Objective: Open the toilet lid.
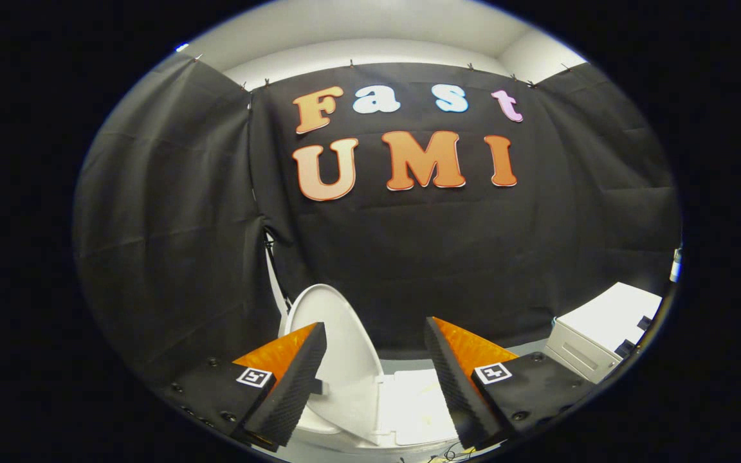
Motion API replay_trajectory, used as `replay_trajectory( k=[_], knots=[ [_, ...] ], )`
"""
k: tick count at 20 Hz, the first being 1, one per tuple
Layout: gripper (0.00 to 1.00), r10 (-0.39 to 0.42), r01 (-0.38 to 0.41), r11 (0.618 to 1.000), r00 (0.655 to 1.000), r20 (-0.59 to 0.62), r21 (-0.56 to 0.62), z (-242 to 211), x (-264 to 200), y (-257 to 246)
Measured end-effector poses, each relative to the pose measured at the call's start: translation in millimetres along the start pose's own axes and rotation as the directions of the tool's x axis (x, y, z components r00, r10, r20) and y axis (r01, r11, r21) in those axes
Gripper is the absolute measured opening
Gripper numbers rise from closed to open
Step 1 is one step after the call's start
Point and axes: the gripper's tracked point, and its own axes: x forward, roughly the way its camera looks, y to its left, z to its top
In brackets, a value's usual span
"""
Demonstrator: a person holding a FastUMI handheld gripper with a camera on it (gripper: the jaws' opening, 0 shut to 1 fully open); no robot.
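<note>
The white toilet lid (pixel 338 341) stands raised, tilted up just beyond my left finger, its hinge end near the white toilet body (pixel 409 411) that lies low between the fingers. My gripper (pixel 377 347) is open, its two fingers spread wide with nothing between them. The left finger (pixel 293 379) overlaps the lid's lower edge in view; I cannot tell whether it touches. The bowl's front is hidden below the fingers.
A white box-like cabinet (pixel 602 334) stands to the right beyond the right finger. Black cloth walls close the booth behind and to both sides. A thin strap or hose (pixel 272 270) hangs beside the lid at the left cloth seam.
</note>
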Motion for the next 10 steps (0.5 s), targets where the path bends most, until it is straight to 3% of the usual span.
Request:
replay_trajectory(
  k=[10],
  knots=[
    [0.99,-0.060,0.061,0.998,0.997,0.040,-0.004,40.5,-3.2,-123.5]
  ],
)
